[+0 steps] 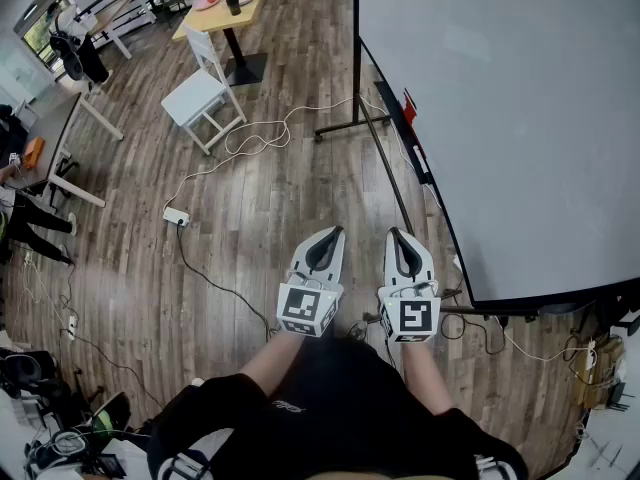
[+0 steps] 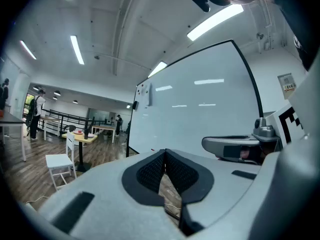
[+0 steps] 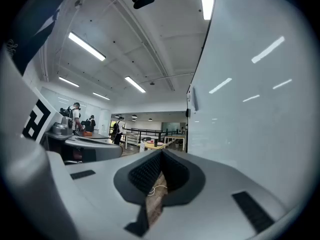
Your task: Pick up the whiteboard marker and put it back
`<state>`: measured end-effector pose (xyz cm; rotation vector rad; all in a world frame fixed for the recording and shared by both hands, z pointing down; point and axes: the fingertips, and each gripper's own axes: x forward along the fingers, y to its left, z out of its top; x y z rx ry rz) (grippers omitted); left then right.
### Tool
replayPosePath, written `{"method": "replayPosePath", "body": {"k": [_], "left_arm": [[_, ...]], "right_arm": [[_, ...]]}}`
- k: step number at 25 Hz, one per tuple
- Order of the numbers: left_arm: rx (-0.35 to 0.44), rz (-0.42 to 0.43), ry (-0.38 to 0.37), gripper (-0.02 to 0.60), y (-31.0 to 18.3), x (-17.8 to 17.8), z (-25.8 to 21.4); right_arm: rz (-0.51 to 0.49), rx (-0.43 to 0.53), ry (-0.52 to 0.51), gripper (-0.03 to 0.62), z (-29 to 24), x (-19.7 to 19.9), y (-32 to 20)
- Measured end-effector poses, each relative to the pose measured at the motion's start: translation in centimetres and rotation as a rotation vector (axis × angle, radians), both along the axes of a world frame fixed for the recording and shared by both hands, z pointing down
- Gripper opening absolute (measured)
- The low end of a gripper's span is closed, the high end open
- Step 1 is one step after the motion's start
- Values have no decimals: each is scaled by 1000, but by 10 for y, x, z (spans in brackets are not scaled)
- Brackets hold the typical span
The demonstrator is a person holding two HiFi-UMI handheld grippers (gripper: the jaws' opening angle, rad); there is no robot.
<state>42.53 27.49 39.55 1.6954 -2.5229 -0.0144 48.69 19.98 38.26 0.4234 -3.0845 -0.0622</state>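
Observation:
The big whiteboard (image 1: 500, 98) stands on my right, its surface blank. Along its lower edge runs a narrow ledge (image 1: 400, 118) with a red item (image 1: 409, 105) and a small pale item (image 1: 421, 160) on it. I cannot make out a marker for certain. My left gripper (image 1: 337, 231) and right gripper (image 1: 396, 232) are held side by side close to my body, level, pointing along the board. Both are shut with nothing between the jaws. The left gripper view shows its tips (image 2: 165, 151) meeting, the whiteboard (image 2: 200, 109) beyond. In the right gripper view the jaws (image 3: 161, 152) are shut too.
Wooden floor lies below, with a power strip (image 1: 176, 215) and white and black cables trailing across it. The whiteboard's stand foot (image 1: 345, 125) reaches left. A white chair (image 1: 205, 93) and a yellow table (image 1: 222, 10) stand further off. More desks and people are at the far left.

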Motion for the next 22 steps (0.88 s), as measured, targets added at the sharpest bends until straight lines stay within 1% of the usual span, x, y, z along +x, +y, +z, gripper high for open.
{"method": "replayPosePath", "body": {"k": [3,5,10,13,17,22], "left_arm": [[-1,3,21,7,-1,-3,0],[-5,8,29,6,2,-13,0],[-3,26,51,7,6,-53,2],[-7,48,69,8,4,-76,10],[-9,106,97,8,0,-101,20],[-26,222,146,6,-2,-121,33]], "right_arm": [[-10,2,16,3,-1,-5,4],[-6,4,24,3,-2,-15,7],[15,44,57,3,-2,-51,8],[37,26,79,3,6,-77,9],[91,37,160,3,24,-102,5],[179,45,227,3,34,-119,3]]}}
